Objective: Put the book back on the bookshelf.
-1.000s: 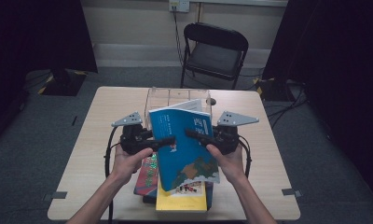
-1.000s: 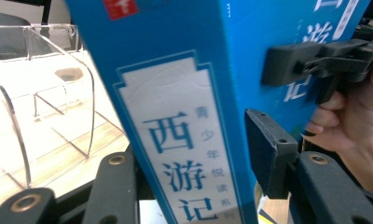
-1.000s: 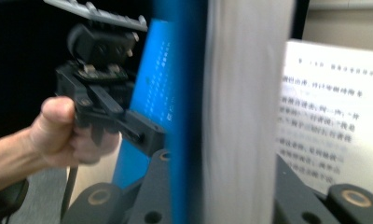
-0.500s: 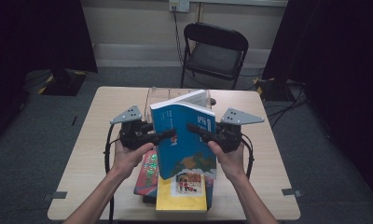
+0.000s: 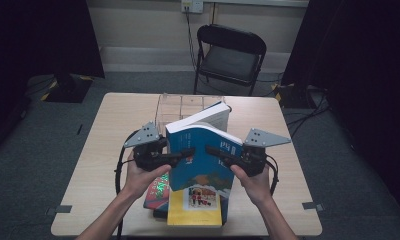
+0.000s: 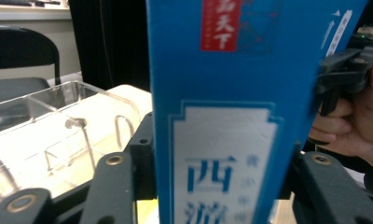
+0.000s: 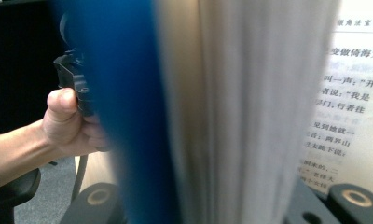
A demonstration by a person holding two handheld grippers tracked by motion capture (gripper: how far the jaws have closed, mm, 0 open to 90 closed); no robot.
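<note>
table [image 5: 103,150]: light wood | on it: clear organizer [image 5: 180,106] at rear; book stack [image 5: 194,212] at front edge

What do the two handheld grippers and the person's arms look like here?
Both the left gripper and the right gripper are black, with long black jaws set with brass-coloured rivets. Each carries a grey three-cornered plate dotted with small holes on top and trails a black cable. The forearms are bare, with no sleeves or gloves in view.

Thick blue softcover book [image 5: 203,160] with white title panel, held upright and tilted above the bench, page block facing away, back pages parted.
</note>
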